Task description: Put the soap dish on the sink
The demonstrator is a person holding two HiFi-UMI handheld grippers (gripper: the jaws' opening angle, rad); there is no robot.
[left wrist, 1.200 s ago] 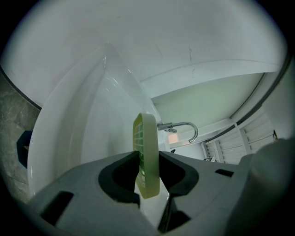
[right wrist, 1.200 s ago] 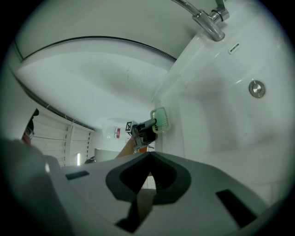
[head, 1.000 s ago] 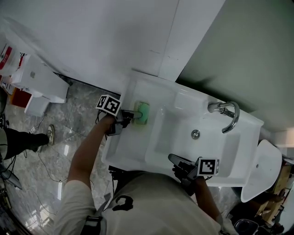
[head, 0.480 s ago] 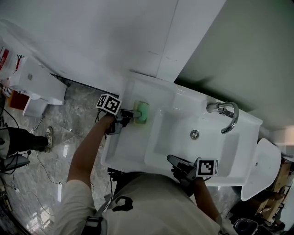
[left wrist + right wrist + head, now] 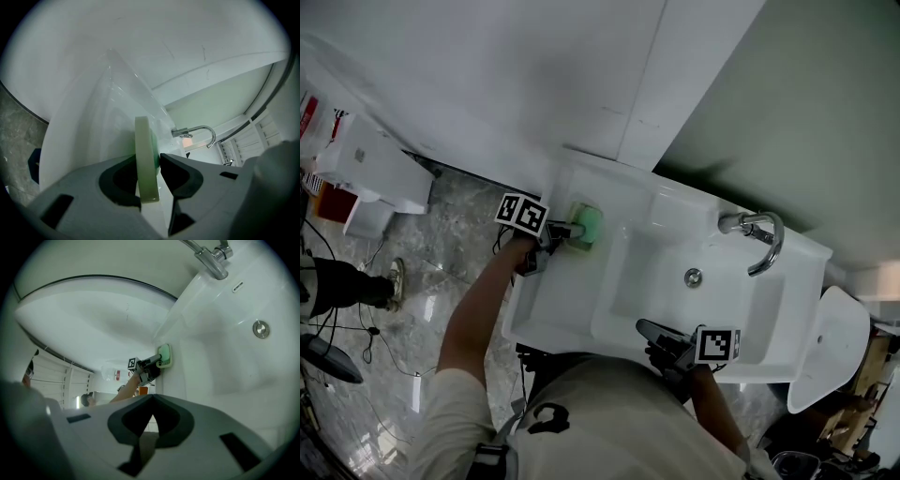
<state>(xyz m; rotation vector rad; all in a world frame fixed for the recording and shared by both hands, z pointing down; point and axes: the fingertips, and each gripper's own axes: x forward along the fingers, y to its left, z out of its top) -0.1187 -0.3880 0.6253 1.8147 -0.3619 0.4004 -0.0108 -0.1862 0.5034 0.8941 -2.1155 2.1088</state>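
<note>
Ok, left gripper [image 5: 566,229] is clamping the dish [image 5: 586,223] rim, jaws just easing apart. Dish is sitting on the sink [image 5: 562,302] ledge at 10 o'clock. I'm reading this as release: next I'm opening fully, then backing toward 8. Right gripper [image 5: 647,329] is idling, jaws together, empty.

No legible words or numbers are to be found. Black-and-white square markers are carried on the cube of the left gripper [image 5: 570,229] and of the right gripper [image 5: 643,326]. A red label [image 5: 307,111] at the far left is too small to be read.
</note>
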